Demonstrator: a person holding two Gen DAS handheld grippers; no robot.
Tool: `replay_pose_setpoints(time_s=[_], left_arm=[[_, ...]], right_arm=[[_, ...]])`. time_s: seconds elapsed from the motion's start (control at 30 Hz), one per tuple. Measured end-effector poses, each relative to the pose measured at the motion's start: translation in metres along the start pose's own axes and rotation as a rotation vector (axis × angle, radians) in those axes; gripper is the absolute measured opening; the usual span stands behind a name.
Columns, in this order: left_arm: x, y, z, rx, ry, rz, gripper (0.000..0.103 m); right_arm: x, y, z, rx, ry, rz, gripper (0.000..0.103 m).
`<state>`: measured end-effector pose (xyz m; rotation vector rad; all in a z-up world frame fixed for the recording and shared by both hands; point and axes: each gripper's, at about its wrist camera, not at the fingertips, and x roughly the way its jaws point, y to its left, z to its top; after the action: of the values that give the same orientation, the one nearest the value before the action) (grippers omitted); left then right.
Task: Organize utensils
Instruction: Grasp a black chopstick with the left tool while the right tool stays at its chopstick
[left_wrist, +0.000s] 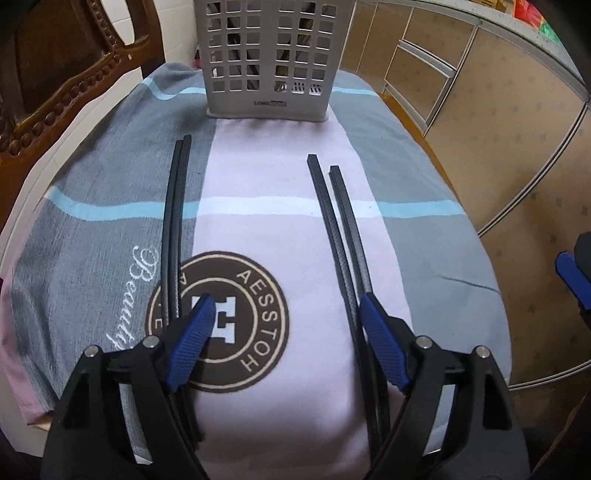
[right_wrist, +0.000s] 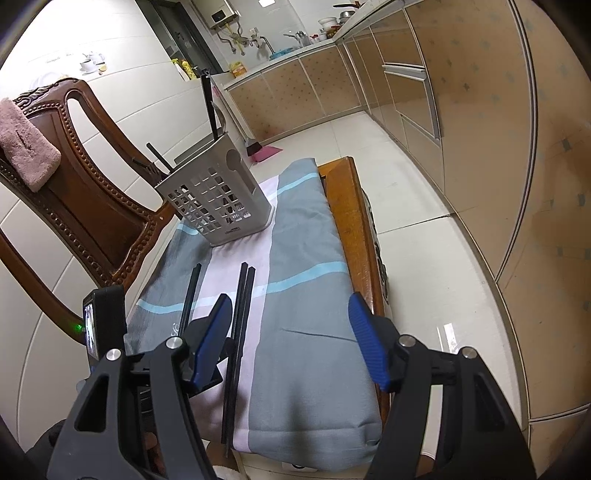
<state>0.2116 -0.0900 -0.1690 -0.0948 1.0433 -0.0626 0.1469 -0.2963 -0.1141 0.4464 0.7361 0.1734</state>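
The holder (left_wrist: 266, 55) is cut off at the top edge, its contents unclear behind the lattice.

left chopstick pair (left_wrist: 176, 218): black, flat on towel (left_wrist: 277, 177), mid-left | right chopstick pair (left_wrist: 338, 218): black, flat, mid-right | holder (left_wrist: 269, 55): grey, perforated, upright, far edge

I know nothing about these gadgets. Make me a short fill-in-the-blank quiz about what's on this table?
1. The chopsticks lying on the towel number ____ pairs.
2. The gray holder stands at the towel's ____ end, seen from the grippers.
3. The left gripper has its fingers wide ____, holding nothing.
4. A pink cloth hangs over the wooden ____.

Missing words: two; far; open; chair
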Motion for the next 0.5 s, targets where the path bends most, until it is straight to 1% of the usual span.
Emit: replay_pose_setpoints(time_s=[0.07, 0.1, 0.13, 0.17, 0.23, 0.27, 0.3, 0.37, 0.43, 0.47, 0.5], left_arm=[[0.001, 0.000, 0.001, -0.004, -0.001, 0.016, 0.082], [0.003, -0.002, 0.001, 0.012, -0.003, 0.041, 0.082], [0.006, -0.005, 0.000, 0.038, -0.011, 0.069, 0.083], [0.007, -0.006, 0.001, 0.047, -0.025, 0.079, 0.086], [0.009, -0.004, 0.004, 0.044, -0.035, 0.079, 0.087], [0.009, -0.004, 0.005, 0.045, -0.026, 0.073, 0.084], [0.008, -0.002, 0.006, 0.042, -0.021, 0.069, 0.076], [0.003, 0.005, 0.005, 0.036, -0.029, 0.072, 0.065], [-0.001, 0.013, 0.002, 0.036, -0.038, 0.069, 0.057], [-0.004, 0.019, -0.001, 0.031, -0.046, 0.060, 0.050], [-0.006, 0.022, -0.003, 0.029, -0.050, 0.063, 0.032]], right_arm=[[0.001, 0.000, 0.000, 0.001, 0.006, 0.004, 0.064], [0.001, 0.000, 0.000, -0.002, 0.007, 0.003, 0.064], [0.001, 0.001, -0.001, -0.003, 0.007, 0.003, 0.064], [0.002, 0.001, -0.001, -0.003, 0.009, 0.003, 0.064], [0.002, 0.000, -0.001, -0.002, 0.013, 0.003, 0.064], [0.003, 0.000, -0.001, -0.004, 0.016, 0.002, 0.064], [0.004, 0.000, -0.002, -0.005, 0.019, 0.001, 0.064], [0.006, 0.002, -0.002, -0.008, 0.030, 0.001, 0.066], [0.007, 0.002, -0.004, -0.012, 0.037, 0.004, 0.066], [0.007, 0.003, -0.004, -0.013, 0.038, 0.004, 0.067], [0.007, 0.003, -0.004, -0.015, 0.039, 0.006, 0.067]])
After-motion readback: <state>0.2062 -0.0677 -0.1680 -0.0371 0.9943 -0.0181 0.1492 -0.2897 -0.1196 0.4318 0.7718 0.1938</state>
